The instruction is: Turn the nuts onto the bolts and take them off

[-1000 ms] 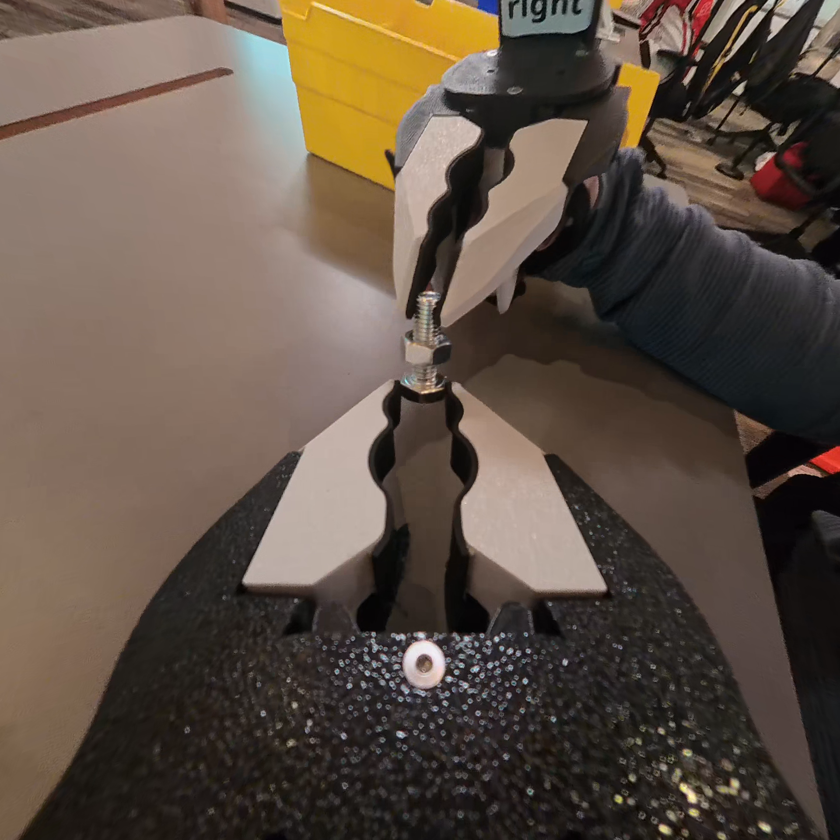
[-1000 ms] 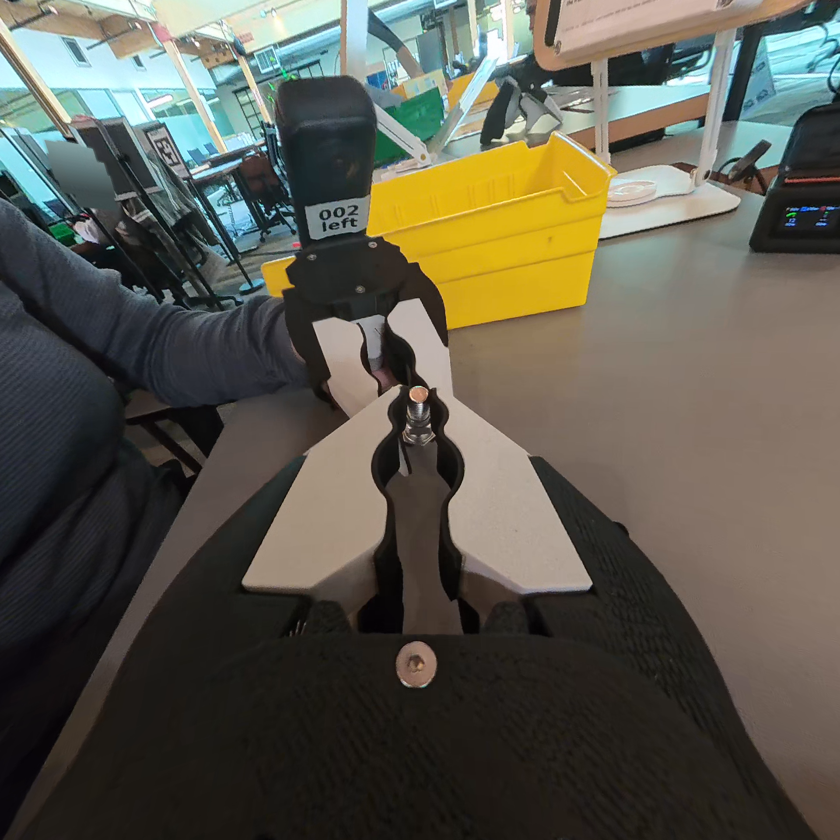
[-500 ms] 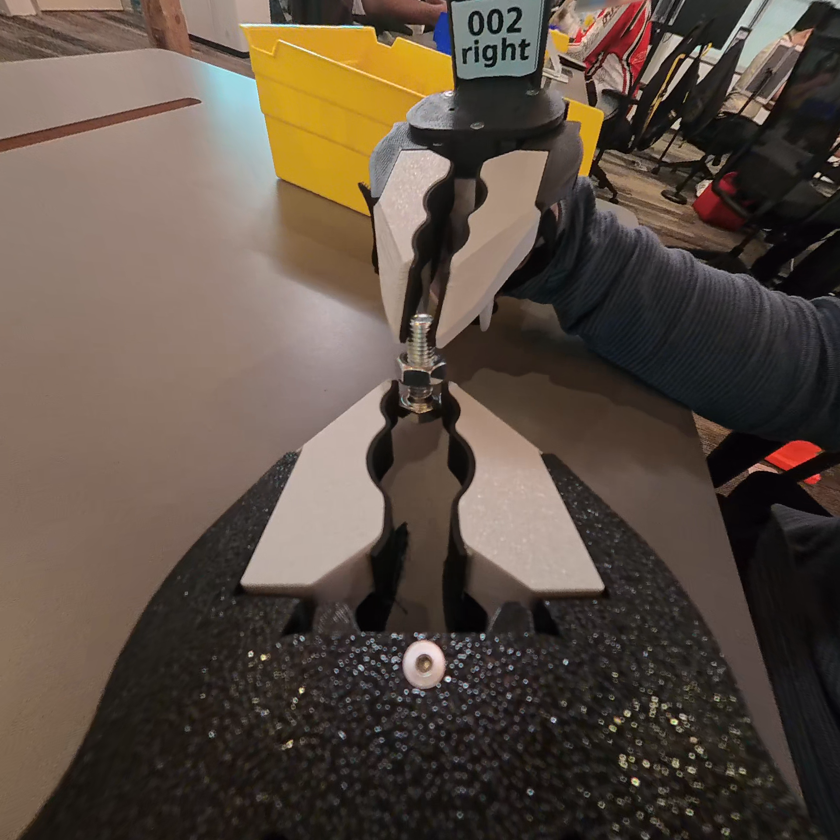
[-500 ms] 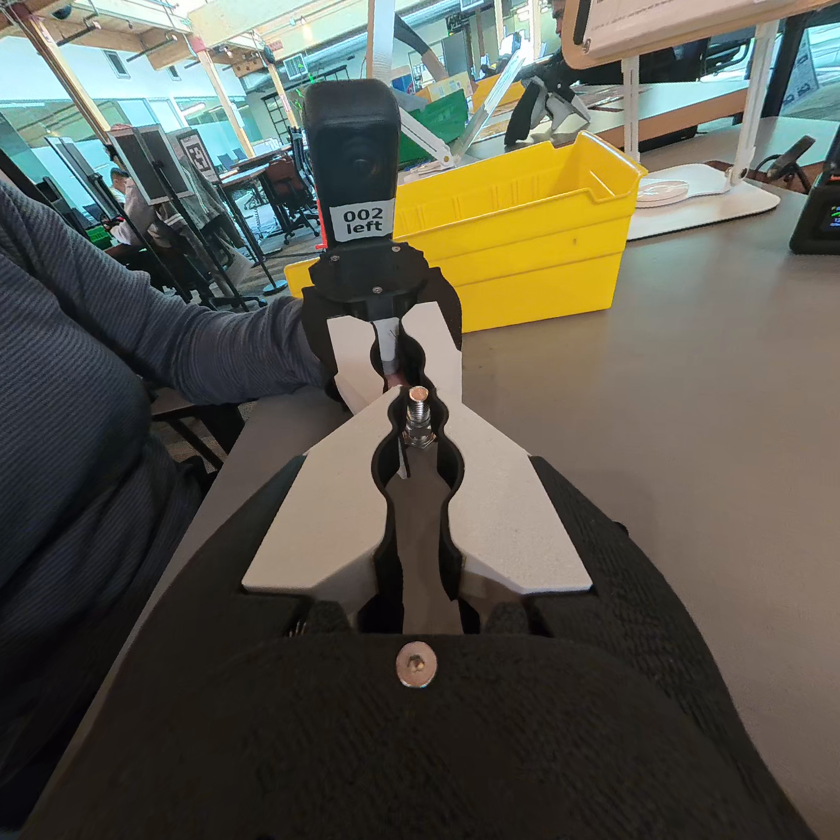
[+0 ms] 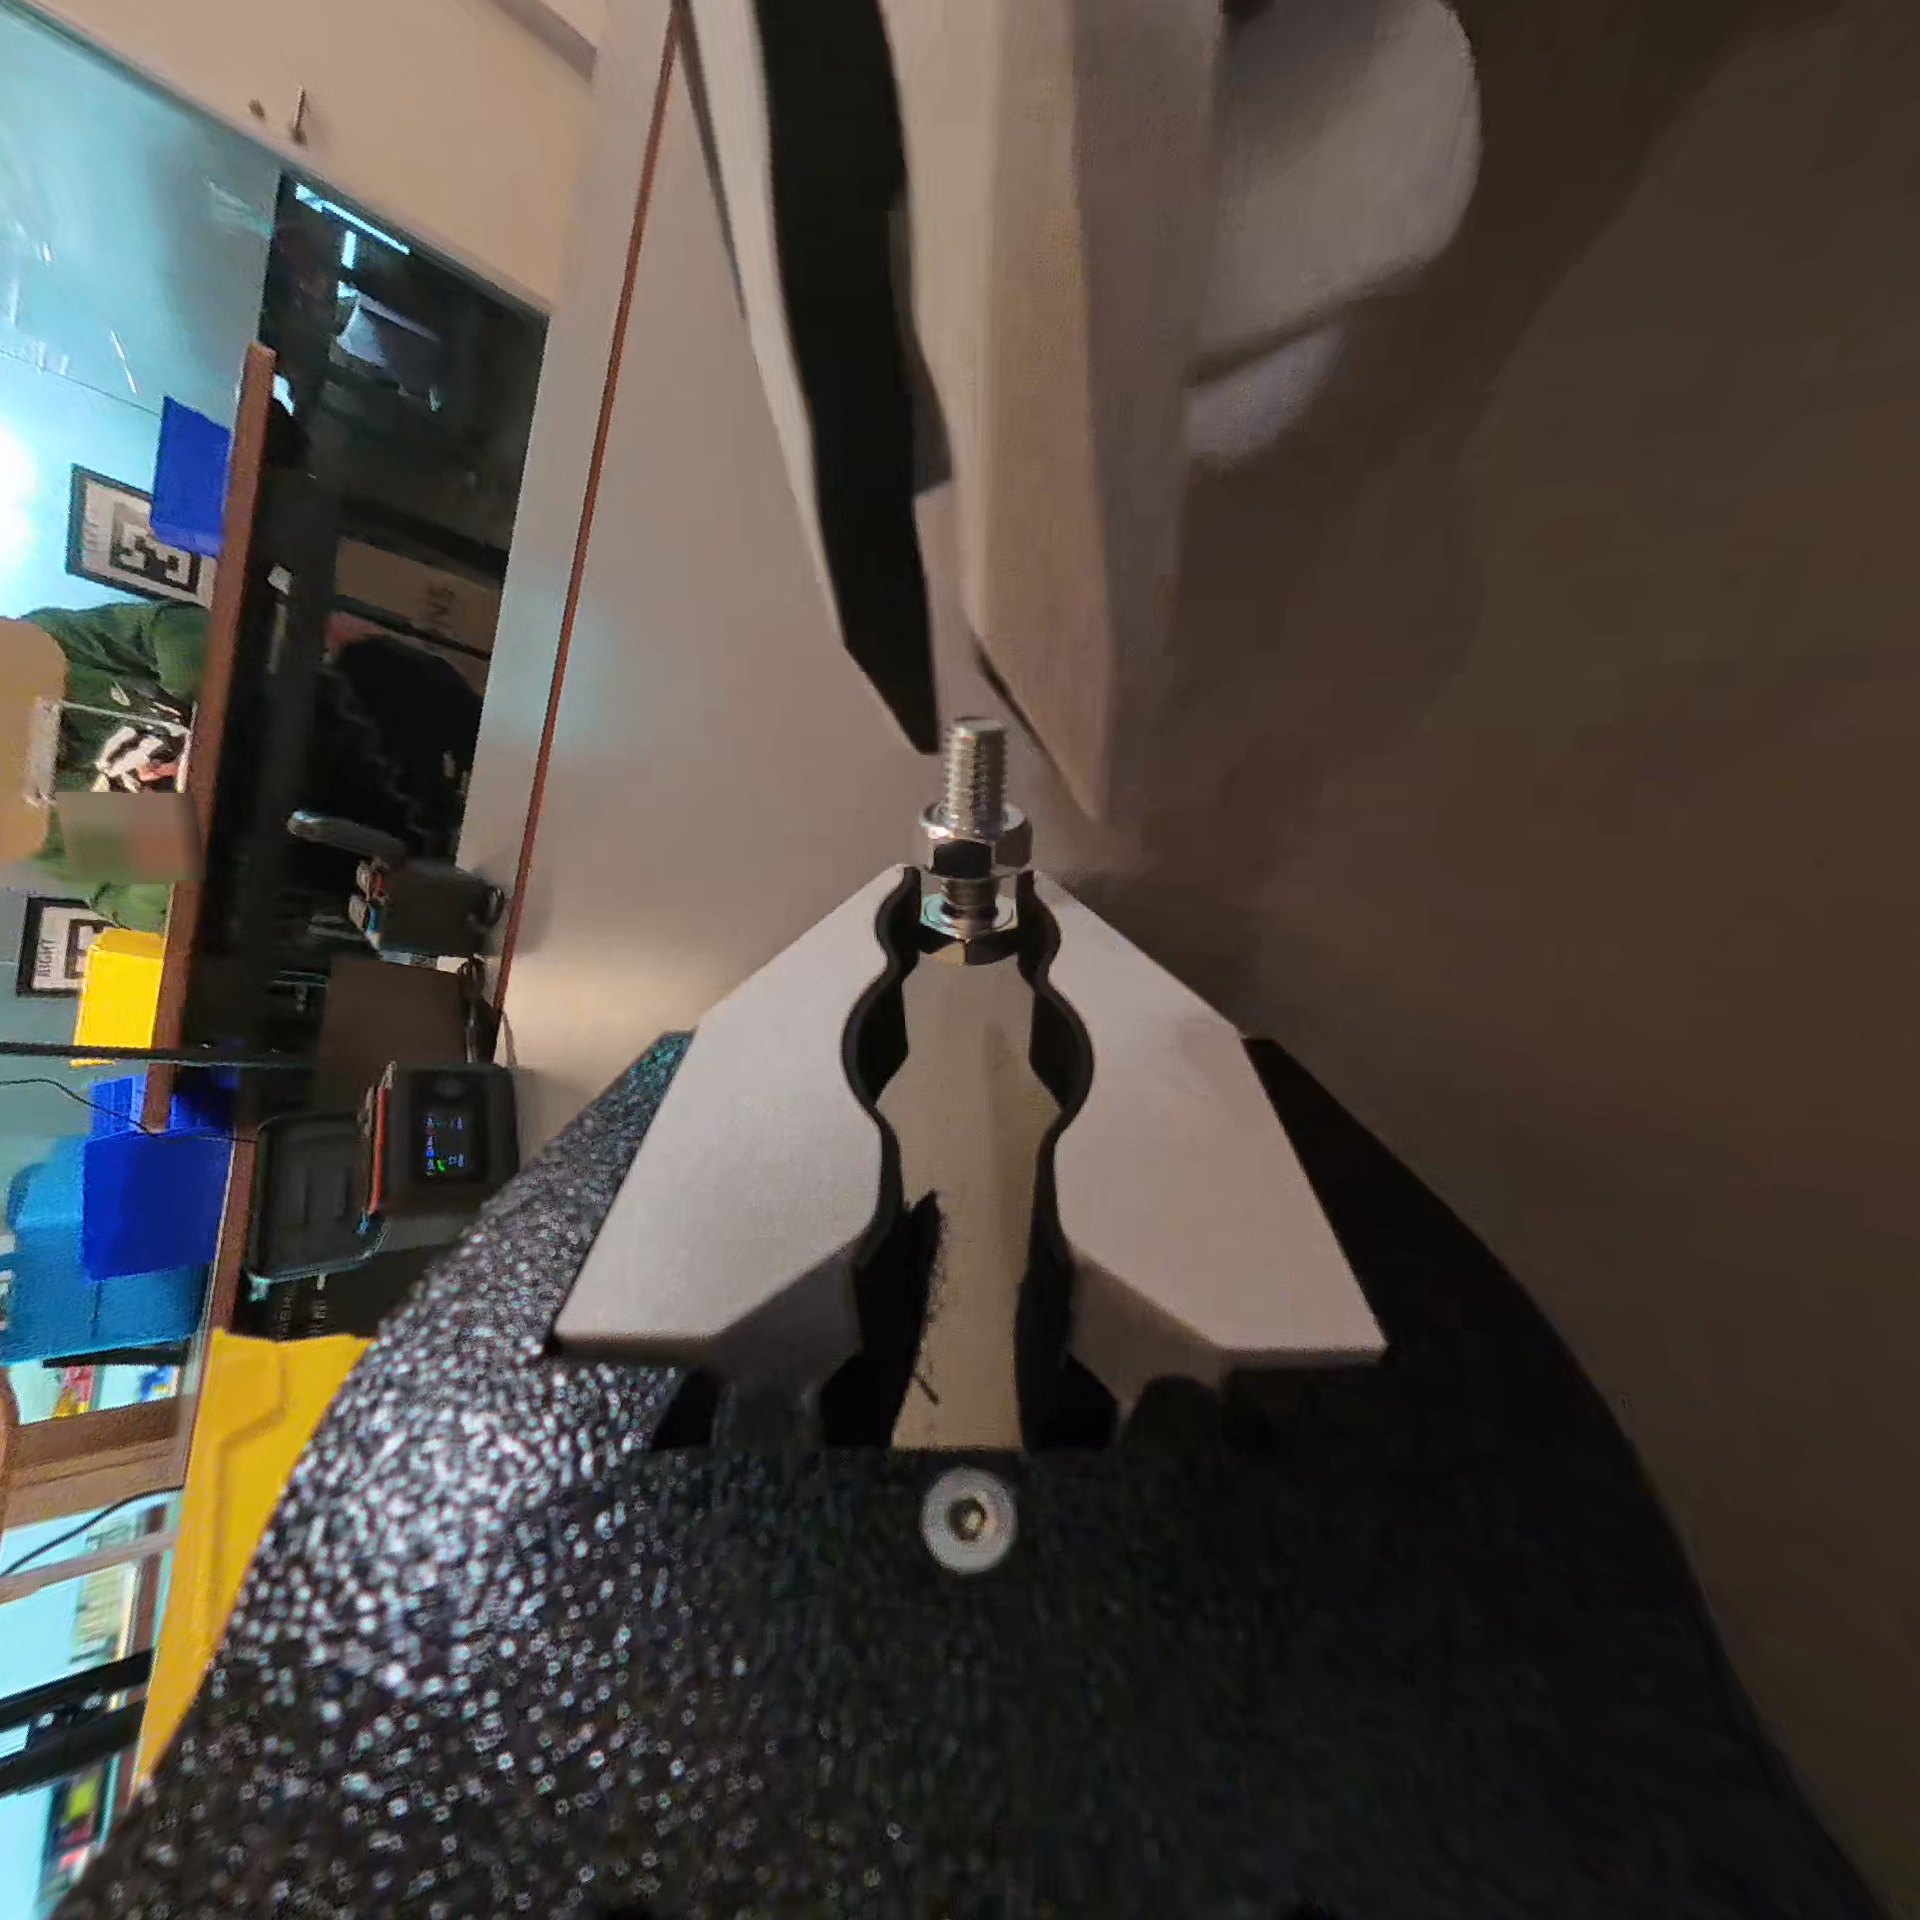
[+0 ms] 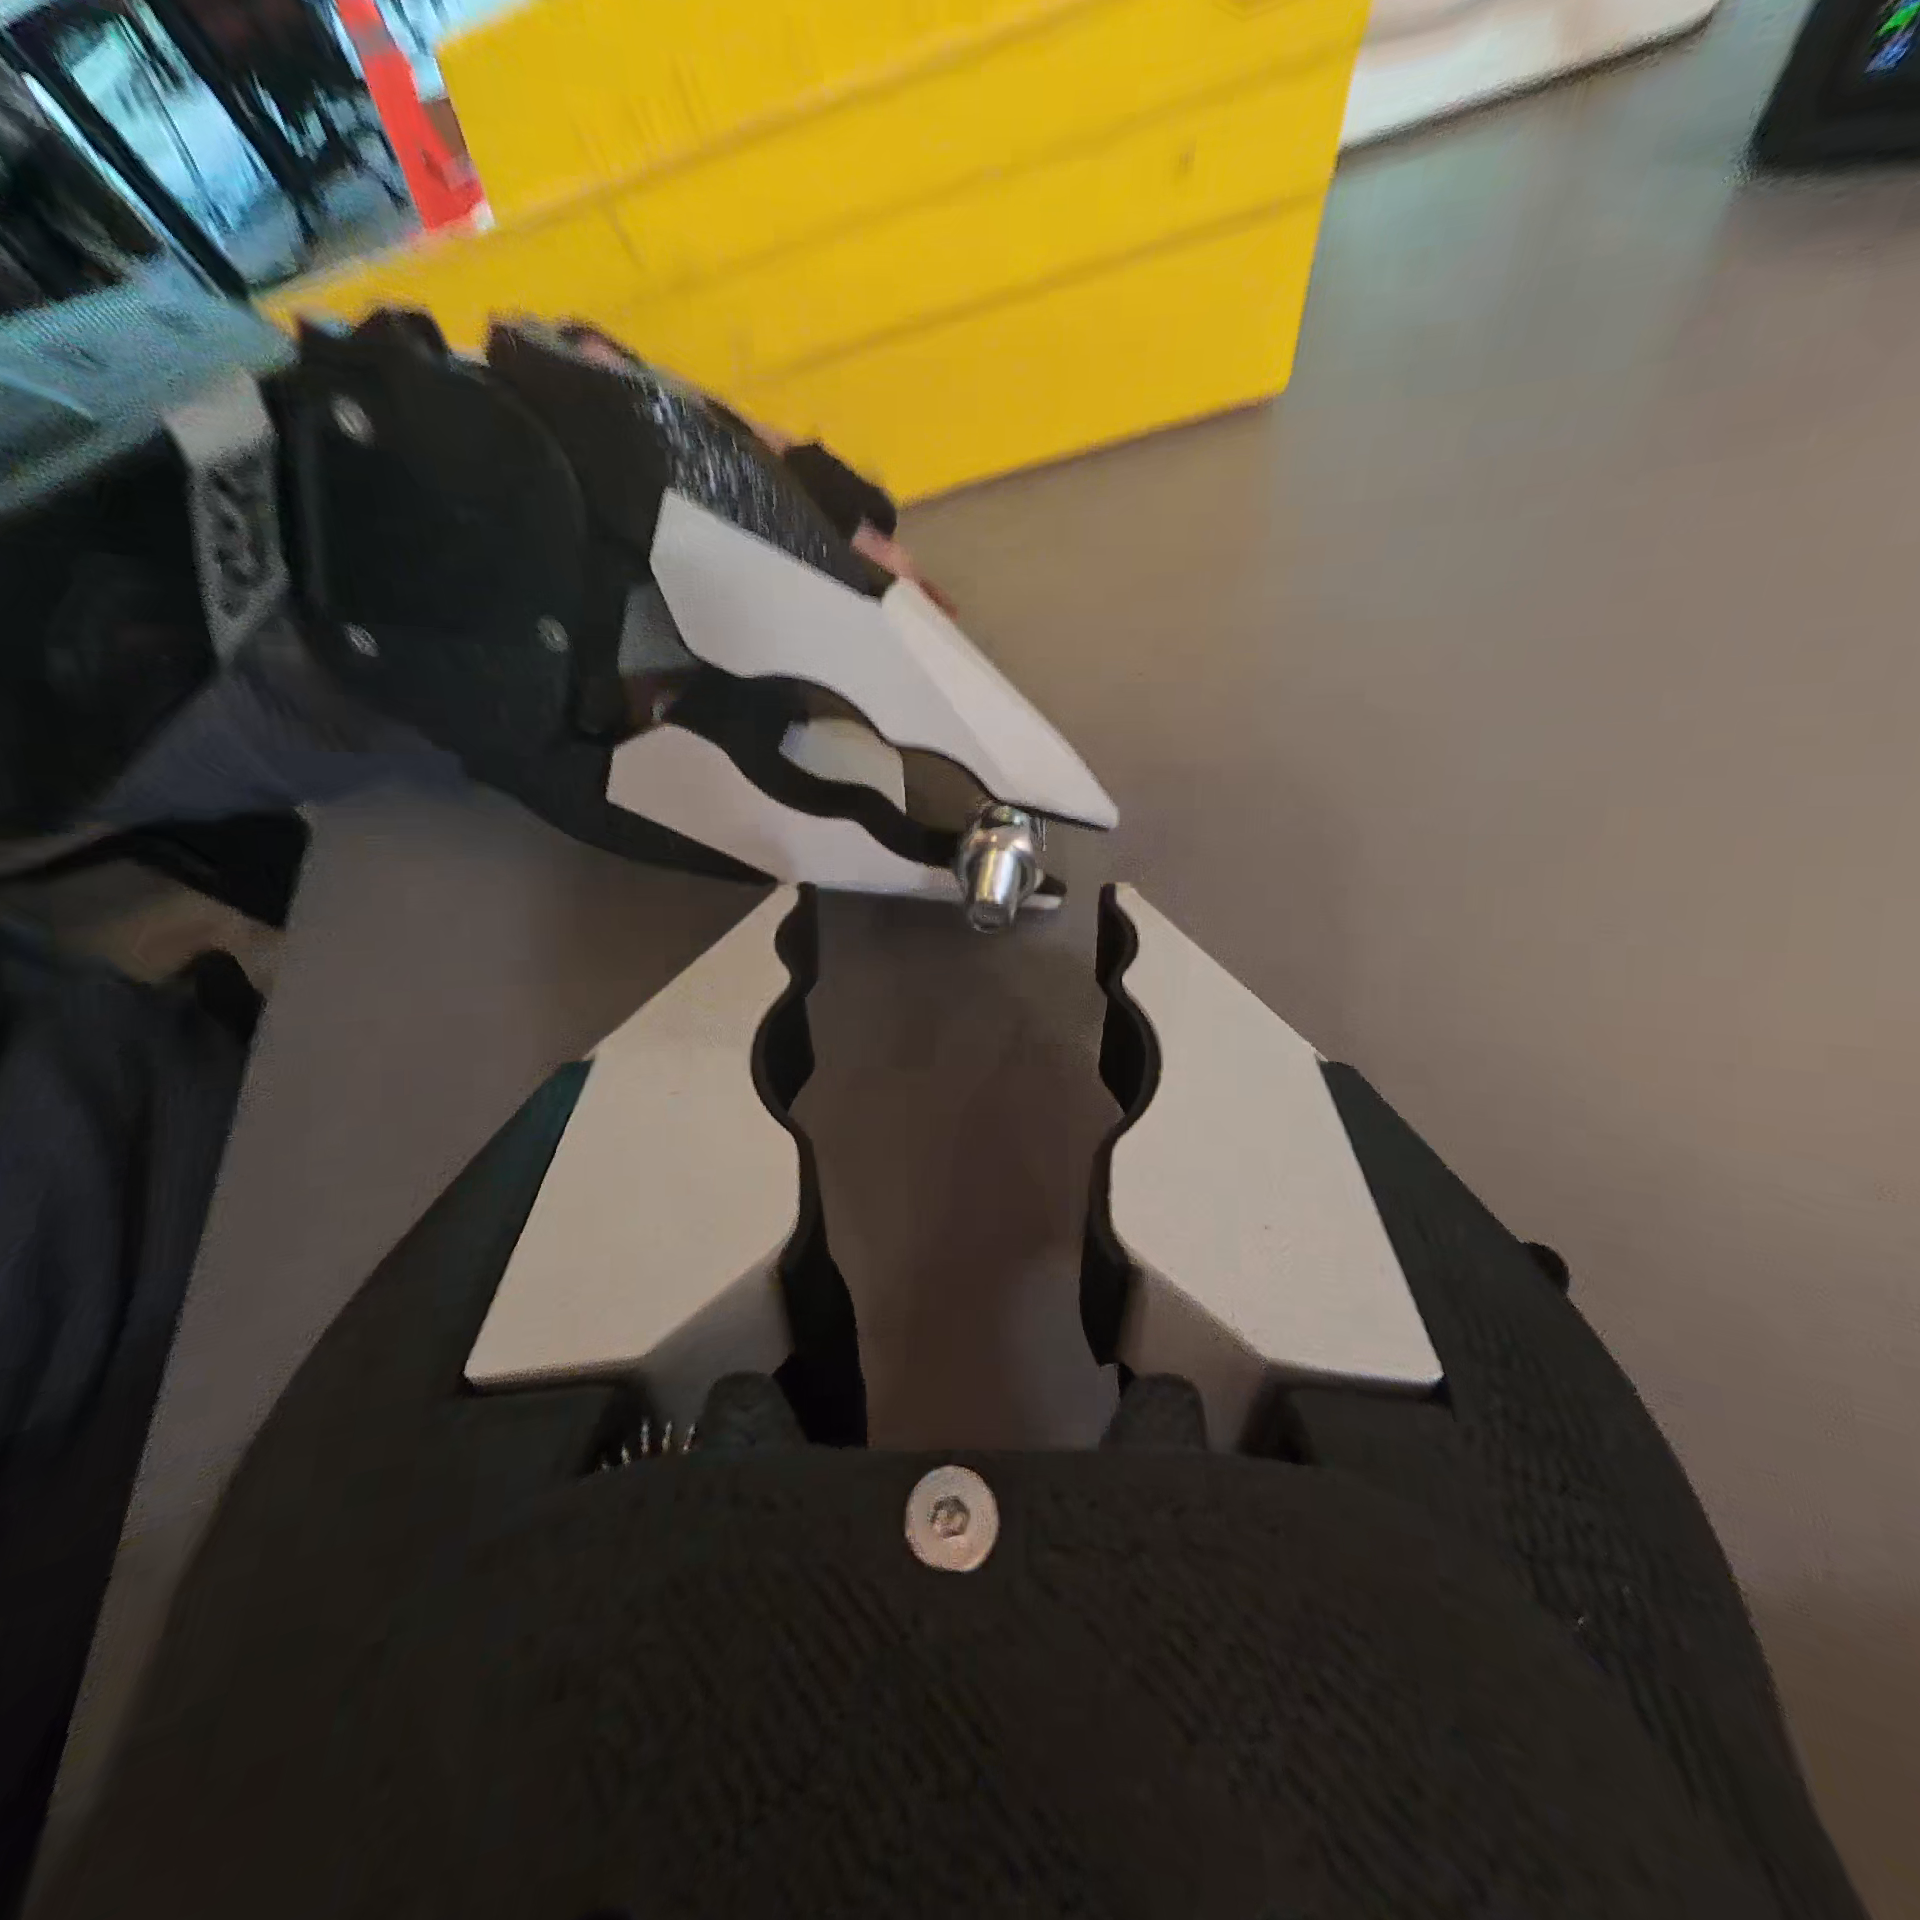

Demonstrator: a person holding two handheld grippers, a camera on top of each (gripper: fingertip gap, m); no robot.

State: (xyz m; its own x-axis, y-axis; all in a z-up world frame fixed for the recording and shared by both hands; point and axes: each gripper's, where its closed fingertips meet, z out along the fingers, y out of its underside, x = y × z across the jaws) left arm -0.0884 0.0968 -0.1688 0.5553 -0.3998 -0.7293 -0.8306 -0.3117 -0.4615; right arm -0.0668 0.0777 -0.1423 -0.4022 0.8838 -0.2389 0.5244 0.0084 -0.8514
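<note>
Left gripper [image 5: 971, 914] clamped on the bolt [image 5: 974, 774] at its head end; the camera is rolled sideways, so the table [image 5: 1558, 935] reads as a wall; threaded tip points away from the fingers, nut [image 5: 974, 850] sits partway down the thread just past the fingertips. Right gripper [image 6: 951, 904] is spread wide and holds nothing; bolt lies just ahead of its tips, not between them; in the left view its fingers [image 5: 1049, 468] hang right above the thread end, blurred. Yellow bin [image 6: 935, 208] sits behind on the table, apart from the work.

Judgement: step is re-gripping the nut for another turn. Do it well by lining the right fingers square on two nut flats, not on the thread; close only when the nut is centred between the pads; keep the left grip rigid so the bolt does not spin with it; turn about the bolt axis, no side load, or the nut binds and the bolt slips.
</note>
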